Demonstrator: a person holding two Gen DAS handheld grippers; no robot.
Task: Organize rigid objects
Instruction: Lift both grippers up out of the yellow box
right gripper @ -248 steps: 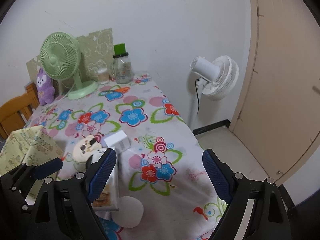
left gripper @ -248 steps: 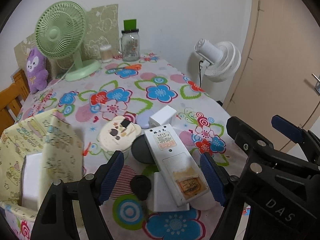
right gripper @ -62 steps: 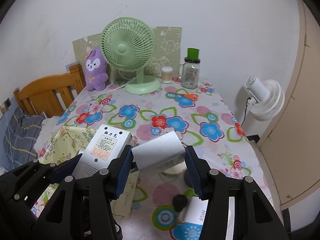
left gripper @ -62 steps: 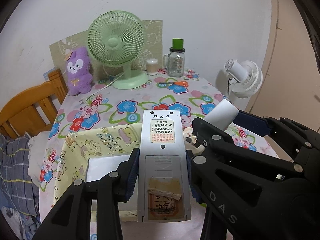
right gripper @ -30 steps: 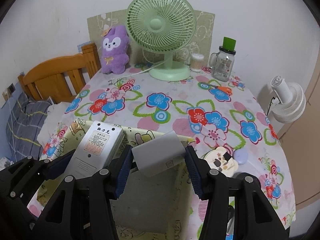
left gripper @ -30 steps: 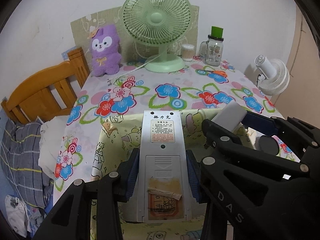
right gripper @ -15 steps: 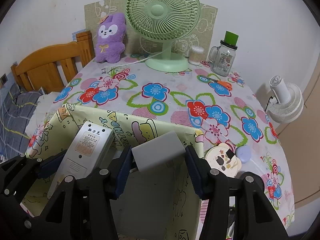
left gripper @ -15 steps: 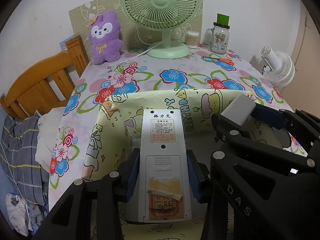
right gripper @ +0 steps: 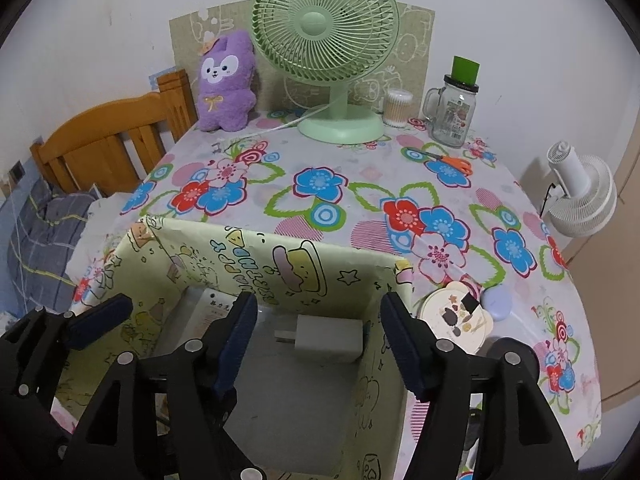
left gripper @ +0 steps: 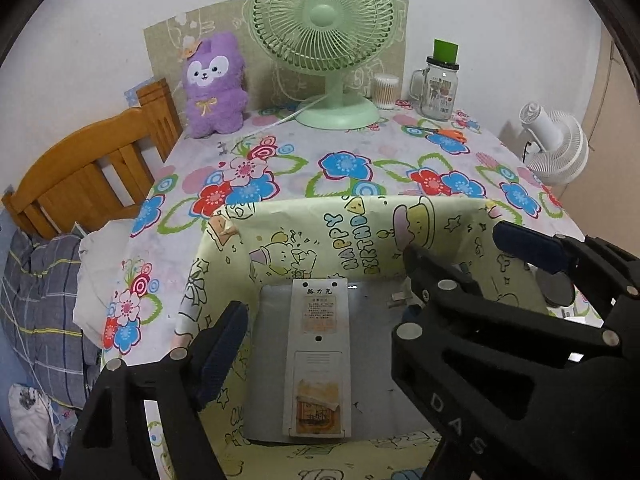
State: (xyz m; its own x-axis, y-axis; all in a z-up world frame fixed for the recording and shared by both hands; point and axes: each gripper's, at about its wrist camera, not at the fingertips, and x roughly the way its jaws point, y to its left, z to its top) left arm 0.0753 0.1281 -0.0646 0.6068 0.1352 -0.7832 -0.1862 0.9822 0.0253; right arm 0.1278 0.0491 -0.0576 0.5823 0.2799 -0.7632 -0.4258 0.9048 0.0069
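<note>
A yellow cartoon-print box (left gripper: 360,220) (right gripper: 280,268) stands on the near part of the flowered table. A long white remote-like device (left gripper: 318,360) lies flat on the box floor; its top shows in the right wrist view (right gripper: 218,304). A white plug adapter (right gripper: 328,340) lies on the box floor beside it. My left gripper (left gripper: 320,344) is open above the device, not touching it. My right gripper (right gripper: 320,344) is open above the adapter, not touching it. The right gripper's body hides the adapter in the left wrist view.
A round bear-print lid (right gripper: 456,322), a lilac case (right gripper: 496,302) and a dark disc (left gripper: 556,286) lie right of the box. A green fan (right gripper: 324,40), purple plush (right gripper: 226,80), jar (right gripper: 452,116) and scissors (right gripper: 448,160) stand at the back. A wooden chair (right gripper: 108,144) is left.
Both grippers opened and let go. The white device and the plug adapter dropped from the jaws to the floor of the box.
</note>
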